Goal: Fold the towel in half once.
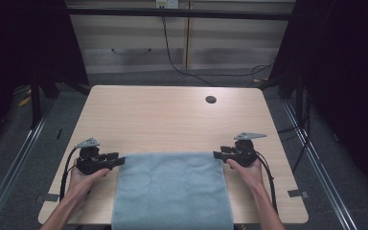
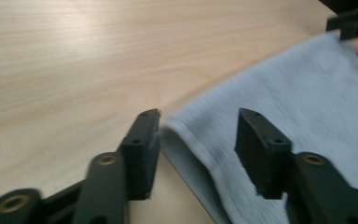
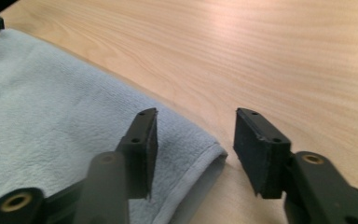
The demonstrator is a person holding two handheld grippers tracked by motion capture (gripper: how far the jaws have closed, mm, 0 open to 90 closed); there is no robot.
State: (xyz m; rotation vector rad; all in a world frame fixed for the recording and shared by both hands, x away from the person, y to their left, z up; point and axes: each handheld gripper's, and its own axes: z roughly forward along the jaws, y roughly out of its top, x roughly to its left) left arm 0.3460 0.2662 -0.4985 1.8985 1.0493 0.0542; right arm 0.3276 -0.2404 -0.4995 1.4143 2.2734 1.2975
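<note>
A light blue towel (image 1: 172, 189) lies flat on the near half of the wooden table (image 1: 172, 115), its near end hanging over the front edge. My left gripper (image 1: 120, 160) rests at the towel's far left corner (image 2: 177, 123), jaws open, the corner lying loose between them. My right gripper (image 1: 216, 155) sits at the far right corner (image 3: 214, 151), jaws open too, with that corner on the table between them. Neither pair of pads presses on the cloth. The other gripper's black tip (image 2: 354, 23) shows across the towel in the left gripper view.
A round cable hole (image 1: 211, 99) sits in the table's far right part. Bare wood stretches beyond the towel. Dark frames and floor rails flank the table, and cables trail on the floor behind it.
</note>
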